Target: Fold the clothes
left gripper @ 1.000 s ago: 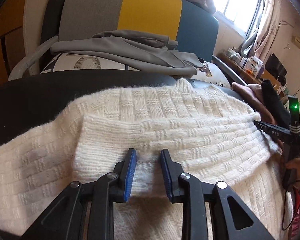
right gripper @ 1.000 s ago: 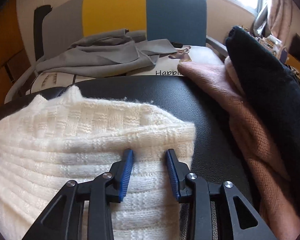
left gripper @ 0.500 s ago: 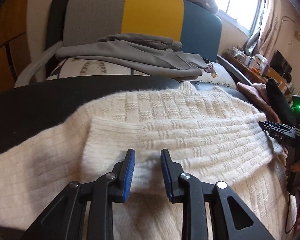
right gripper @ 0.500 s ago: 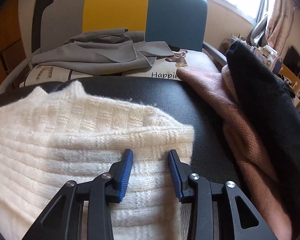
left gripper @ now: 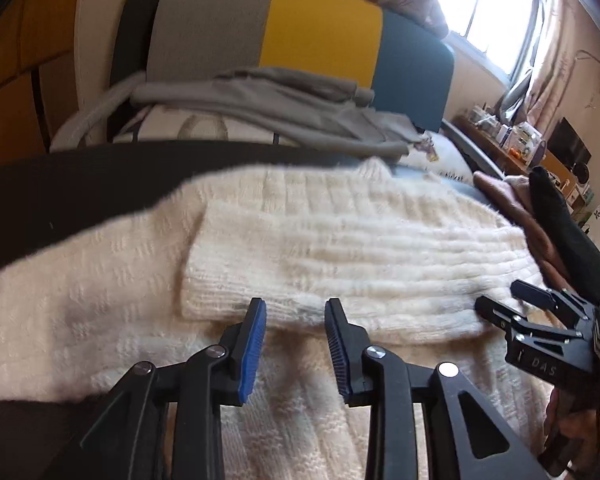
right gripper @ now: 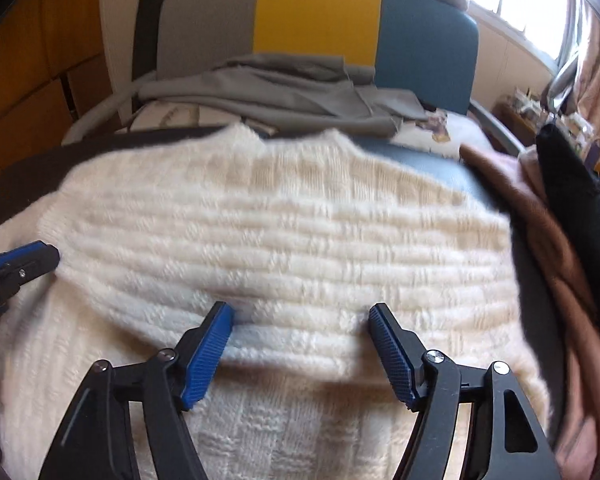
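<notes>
Since half a second ago our right gripper [right gripper: 300, 322] has spread its jaws much wider and both tools have drawn back a little from the folded band. The left gripper [left gripper: 294, 316] stands narrowly apart, holding nothing that we can see. The white sweater [right gripper: 284, 240] lies flat on the black surface [left gripper: 60, 196], one sleeve laid across the body, with the fold's near edge just ahead of both tools. We judge the fold released and the next one pending. The risk is the loose knit: if a blue pad snags the edge while we pull away, the sleeve drags off line. The pink garment [right gripper: 540, 248] lies close at the right, so a wide sweep could catch it too.
</notes>
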Tool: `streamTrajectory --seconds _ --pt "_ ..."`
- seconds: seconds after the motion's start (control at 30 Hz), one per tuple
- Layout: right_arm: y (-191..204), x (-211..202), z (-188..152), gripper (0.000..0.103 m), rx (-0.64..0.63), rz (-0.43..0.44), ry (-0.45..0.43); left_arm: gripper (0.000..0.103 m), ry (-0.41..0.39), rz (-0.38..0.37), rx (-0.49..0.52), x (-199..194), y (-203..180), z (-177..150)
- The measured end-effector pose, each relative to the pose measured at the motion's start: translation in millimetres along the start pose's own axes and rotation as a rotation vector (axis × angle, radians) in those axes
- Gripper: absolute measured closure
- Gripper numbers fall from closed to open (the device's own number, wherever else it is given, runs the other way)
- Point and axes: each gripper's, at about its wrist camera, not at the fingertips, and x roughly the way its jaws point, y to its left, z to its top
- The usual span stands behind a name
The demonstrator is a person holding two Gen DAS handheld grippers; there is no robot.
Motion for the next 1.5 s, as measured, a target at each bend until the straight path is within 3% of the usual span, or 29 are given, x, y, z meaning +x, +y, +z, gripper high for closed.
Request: streamTrajectory --seconds 0.13,0.33,0.43,0.57,0.73,0.87,1.13,1.5 --pt "3 -2 -7 0.029 0.003 -0.008 -0.004 0.068 -0.019 -0.079 -0.103 -5 21 -14" --pt "14 -9 -16 0.028 -0.045 -0.021 0.000 0.068 -0.033 -0.120 -0.164 -17 32 -24" --pt "20 -12 -21 0.027 -0.074 -0.023 -0.007 0.068 -0.047 -0.169 -0.293 -40 57 -33" --pt "16 -10 -21 0.023 -0.062 -0.008 -0.011 0.066 -0.175 -0.194 -0.566 -100 134 -66" --pt "15 -11 -21 0.021 -0.053 -0.001 -0.017 0.066 -0.305 -0.029 -0.886 -177 269 -113" --pt "16 -12 -22 0.020 -0.056 -0.013 -0.020 0.066 -0.373 0.010 -1.123 -214 360 -146" --pt "14 -10 -21 0.013 -0.044 -0.037 -0.012 0.066 -0.338 0.067 -1.172 -207 418 -134" --pt "11 -8 -21 0.007 -0.024 -0.045 -0.002 0.066 -0.283 0.046 -1.170 -167 419 -104"
